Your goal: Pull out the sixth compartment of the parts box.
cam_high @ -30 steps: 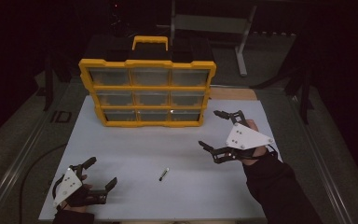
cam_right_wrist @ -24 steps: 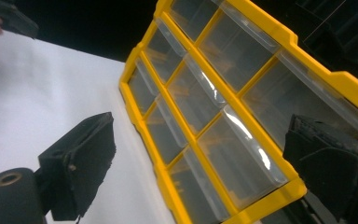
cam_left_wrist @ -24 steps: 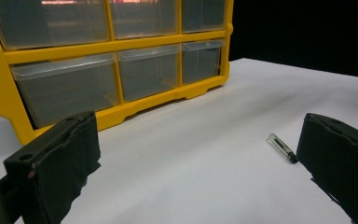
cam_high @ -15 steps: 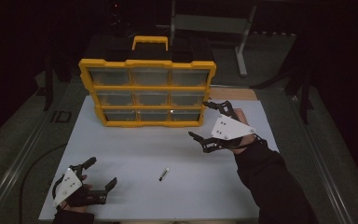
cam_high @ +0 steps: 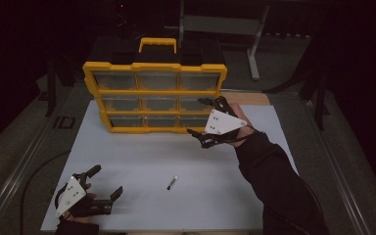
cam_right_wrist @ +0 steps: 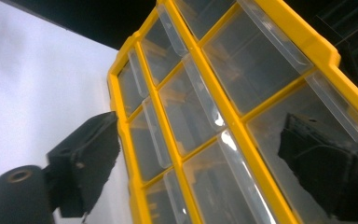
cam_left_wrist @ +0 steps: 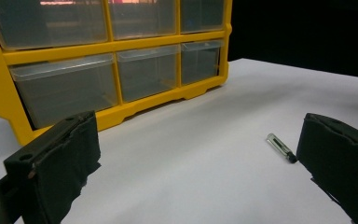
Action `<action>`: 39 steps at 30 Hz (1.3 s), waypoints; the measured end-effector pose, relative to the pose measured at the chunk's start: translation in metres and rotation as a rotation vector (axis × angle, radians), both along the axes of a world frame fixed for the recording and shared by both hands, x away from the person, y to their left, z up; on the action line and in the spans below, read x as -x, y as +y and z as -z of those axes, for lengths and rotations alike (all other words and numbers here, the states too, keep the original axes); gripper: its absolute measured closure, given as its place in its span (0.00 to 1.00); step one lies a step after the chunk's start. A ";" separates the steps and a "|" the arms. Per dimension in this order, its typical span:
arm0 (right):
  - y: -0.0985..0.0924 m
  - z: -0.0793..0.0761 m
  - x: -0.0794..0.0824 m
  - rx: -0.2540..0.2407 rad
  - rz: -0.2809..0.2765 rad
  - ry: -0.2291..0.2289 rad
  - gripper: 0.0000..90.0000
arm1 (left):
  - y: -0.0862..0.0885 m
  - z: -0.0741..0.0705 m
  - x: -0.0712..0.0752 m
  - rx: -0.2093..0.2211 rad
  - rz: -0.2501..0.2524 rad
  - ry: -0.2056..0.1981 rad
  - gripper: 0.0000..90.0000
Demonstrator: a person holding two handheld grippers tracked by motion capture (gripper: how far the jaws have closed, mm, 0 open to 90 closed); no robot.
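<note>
A yellow organizer (cam_high: 154, 95) with clear plastic drawers stands upright at the back of the white table top (cam_high: 142, 156). My right gripper (cam_high: 197, 116) is open right in front of its lower right drawers, one jaw up by the middle row and one down by the base. In the right gripper view the organizer (cam_right_wrist: 200, 93) is close and tilted, framed by my open right gripper (cam_right_wrist: 205, 163). A small dark-tipped clear tube (cam_high: 172, 182) lies on the white surface. My left gripper (cam_high: 106, 180) rests open at the front left, with the tube (cam_left_wrist: 281, 147) just beside its right jaw.
A yellow carry handle (cam_high: 157, 43) tops the organizer. Metal frame legs (cam_high: 254, 44) stand behind the table. Dark rails run along both table sides. The white surface between the two grippers is bare apart from the tube.
My right gripper has moved left and forward, from the right part of the table up to the organizer's lower right drawers. The left gripper and the tube have stayed put.
</note>
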State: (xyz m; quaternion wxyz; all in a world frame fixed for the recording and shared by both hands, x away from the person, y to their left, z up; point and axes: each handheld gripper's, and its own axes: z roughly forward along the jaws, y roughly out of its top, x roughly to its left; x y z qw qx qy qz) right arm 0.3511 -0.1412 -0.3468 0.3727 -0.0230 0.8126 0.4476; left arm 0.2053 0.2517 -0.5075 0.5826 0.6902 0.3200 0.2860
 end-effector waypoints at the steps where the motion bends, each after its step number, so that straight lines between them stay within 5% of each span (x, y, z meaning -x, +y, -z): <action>1: 0.002 0.000 -0.002 0.011 0.003 -0.004 0.14 | 0.000 0.000 0.000 0.002 0.000 -0.001 0.00; 14: 0.021 0.004 -0.029 0.108 -0.018 -0.049 0.19 | 0.001 0.000 0.001 0.009 -0.002 -0.001 0.00; 24: 0.033 0.015 -0.050 0.197 0.031 -0.064 0.22 | 0.001 0.000 0.001 0.011 -0.005 0.001 0.00; 26: 0.035 0.021 -0.051 0.202 0.054 -0.121 0.29 | 0.002 0.000 0.001 0.012 -0.005 0.002 0.00; 30: 0.039 0.027 -0.056 0.237 0.055 -0.120 0.36 | 0.002 0.000 0.001 0.014 -0.005 0.002 0.00; 39: 0.041 0.034 -0.067 0.258 0.033 -0.205 0.55 | 0.004 0.000 0.001 0.032 -0.007 0.002 0.00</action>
